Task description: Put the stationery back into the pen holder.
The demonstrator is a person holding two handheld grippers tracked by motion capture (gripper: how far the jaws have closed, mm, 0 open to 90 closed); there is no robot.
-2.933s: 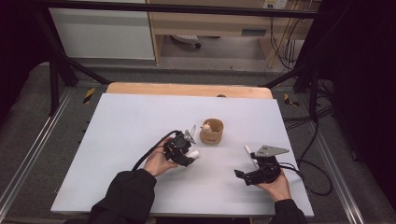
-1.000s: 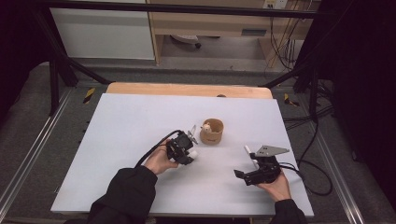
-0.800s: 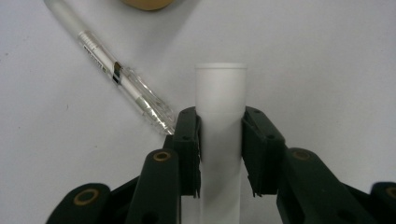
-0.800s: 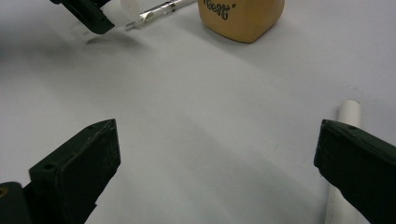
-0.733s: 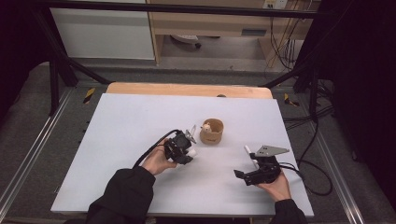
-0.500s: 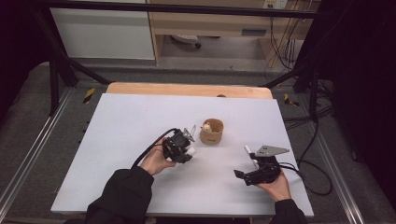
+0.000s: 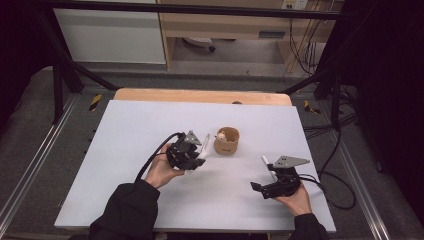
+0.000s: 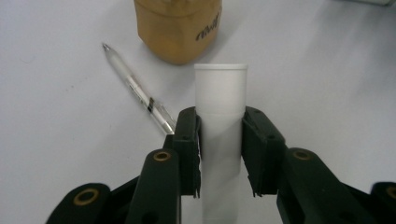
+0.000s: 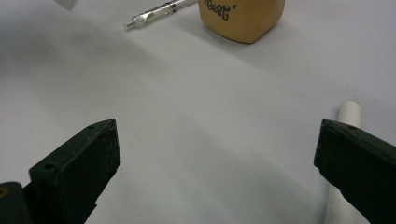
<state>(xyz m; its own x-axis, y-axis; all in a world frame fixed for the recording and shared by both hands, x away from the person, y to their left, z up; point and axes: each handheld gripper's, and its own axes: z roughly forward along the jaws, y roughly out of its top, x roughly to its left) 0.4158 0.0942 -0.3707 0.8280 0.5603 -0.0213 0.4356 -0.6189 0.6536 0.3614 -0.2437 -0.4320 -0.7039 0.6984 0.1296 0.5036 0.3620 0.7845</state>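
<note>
A short tan cup (image 7: 227, 141) with dark lettering stands mid-table; something pale shows at its rim. My left gripper (image 7: 199, 156) is just left of the cup, shut on a white tube (image 8: 220, 91) that sticks out past the jaws toward the cup (image 8: 177, 28). A clear pen (image 8: 137, 91) lies on the table between that gripper and the cup. My right gripper (image 7: 264, 179) rests near the front right, jaws wide open with nothing between them (image 9: 217, 140). A second white tube (image 9: 348, 114) lies on the table beside its right jaw, also visible from above (image 7: 270, 168).
The white tabletop (image 7: 125, 130) has a wooden strip (image 7: 200, 95) along its far edge. Cables trail from both grippers, and more hang off the right side (image 7: 330, 150). Metal rails and dark frame legs flank the table.
My left gripper has drifted slightly left with the white tube still in its jaws. The right gripper has stayed where it was, open.
</note>
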